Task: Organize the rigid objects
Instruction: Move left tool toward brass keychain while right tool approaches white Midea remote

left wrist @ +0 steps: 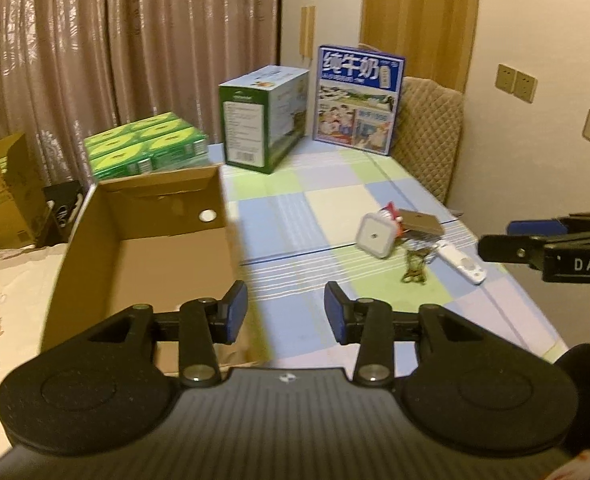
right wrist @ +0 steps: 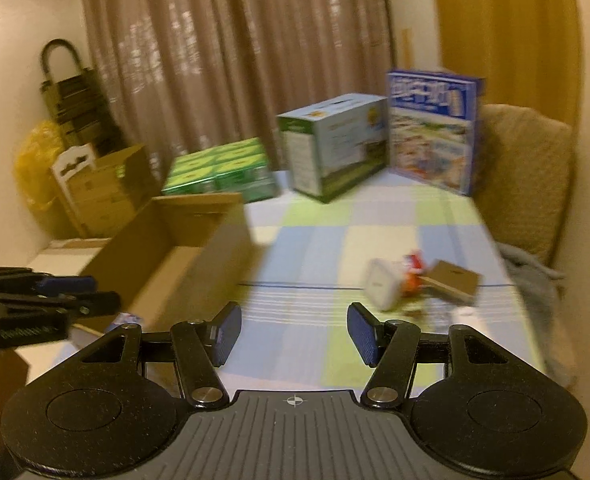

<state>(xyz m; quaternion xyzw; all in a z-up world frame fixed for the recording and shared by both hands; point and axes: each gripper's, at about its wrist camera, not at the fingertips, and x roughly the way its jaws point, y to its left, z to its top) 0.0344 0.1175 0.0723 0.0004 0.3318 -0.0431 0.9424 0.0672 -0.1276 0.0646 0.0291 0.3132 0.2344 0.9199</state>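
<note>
1. While you hold both tools above the checked tablecloth (left wrist: 327, 200), the open cardboard box (left wrist: 143, 240) serves as your landmark; it sits at the cloth's left edge with nothing visible inside.
2. Your left gripper (left wrist: 285, 312) hangs over the box's near right corner, its blue pads apart and nothing between them.
3. Your right gripper (right wrist: 294, 332) hovers to the right of the box above the cloth, pads apart and empty too.
4. The things to sort lie in a loose cluster well to the right of the box: a white cube (left wrist: 376, 236), a flat brown card box (left wrist: 421, 222) touching something red behind the cube, a white remote (left wrist: 461, 262) and a small tangle of dark cord (left wrist: 415, 270) beside it.
5. Behind the box, a stack of green cartons (left wrist: 147, 146) stands just past its far wall.
6. Farther right from the box's far wall stand a green-and-white carton (left wrist: 265, 116) and a blue milk carton (left wrist: 359, 100), side by side.
7. The right wrist view is blurred, so finer detail of the cluster cannot be read there.
</note>
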